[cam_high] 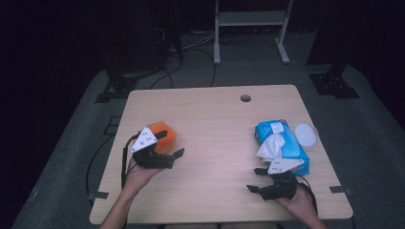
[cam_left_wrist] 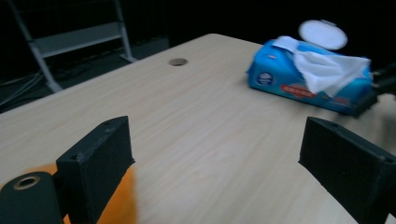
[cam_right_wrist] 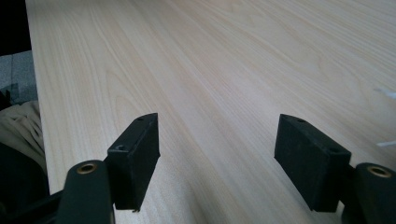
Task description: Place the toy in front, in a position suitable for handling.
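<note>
An orange block (cam_high: 167,135) lies on the left part of the wooden table (cam_high: 215,119). My left gripper (cam_high: 171,144) is open right beside it; in the left gripper view (cam_left_wrist: 215,154) the orange block (cam_left_wrist: 119,205) shows as a blur under the left jaw, and only bare wood lies between the jaws. A blue pack of wet wipes (cam_high: 286,145) lies at the right, its round white lid (cam_high: 305,135) flipped open and a white wipe (cam_high: 269,146) sticking out. My right gripper (cam_high: 255,180) stands open just in front of the pack, over bare table (cam_right_wrist: 217,149).
A round cable hole (cam_high: 245,98) sits near the table's far edge. A metal frame (cam_high: 250,28) and dark stands rise on the floor behind the table. Bare wood spans the table's middle. Beige cloth (cam_right_wrist: 21,130) shows past the table's near edge.
</note>
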Demonstrator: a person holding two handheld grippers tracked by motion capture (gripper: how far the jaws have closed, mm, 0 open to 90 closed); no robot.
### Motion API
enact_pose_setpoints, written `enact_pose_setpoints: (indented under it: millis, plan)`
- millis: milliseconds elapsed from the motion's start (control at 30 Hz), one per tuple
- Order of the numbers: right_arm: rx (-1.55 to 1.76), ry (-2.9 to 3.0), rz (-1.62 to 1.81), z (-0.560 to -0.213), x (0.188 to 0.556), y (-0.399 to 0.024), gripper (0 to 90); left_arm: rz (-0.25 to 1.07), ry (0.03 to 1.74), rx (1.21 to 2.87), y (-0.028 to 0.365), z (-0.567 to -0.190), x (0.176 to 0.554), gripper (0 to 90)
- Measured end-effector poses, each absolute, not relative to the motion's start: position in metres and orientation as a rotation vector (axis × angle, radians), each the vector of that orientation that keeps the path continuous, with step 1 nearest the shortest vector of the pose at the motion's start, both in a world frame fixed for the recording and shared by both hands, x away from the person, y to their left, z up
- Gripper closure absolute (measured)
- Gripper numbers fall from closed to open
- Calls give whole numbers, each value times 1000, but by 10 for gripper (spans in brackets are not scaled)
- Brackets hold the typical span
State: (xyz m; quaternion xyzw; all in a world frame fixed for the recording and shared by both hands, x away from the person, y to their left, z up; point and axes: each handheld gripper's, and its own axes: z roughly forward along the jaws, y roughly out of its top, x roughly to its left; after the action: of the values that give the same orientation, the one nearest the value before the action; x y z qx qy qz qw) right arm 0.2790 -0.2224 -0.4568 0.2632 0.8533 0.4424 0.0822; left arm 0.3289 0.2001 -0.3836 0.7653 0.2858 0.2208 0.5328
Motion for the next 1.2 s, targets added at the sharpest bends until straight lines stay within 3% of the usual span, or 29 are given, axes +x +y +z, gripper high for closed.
enact_pose_setpoints:
  millis: [500,1067,1200]
  plan:
    - [772,2566,1312,-457,277,-218,297,615,851,1765,253,-391,370,86]
    - [753,2568,1307,-457,276,-217,299,502,1033,1749,279,-434,395,93]
    - [753,2568,1308,-457,276,-217,299,504,1022,1767,278,-437,393,142]
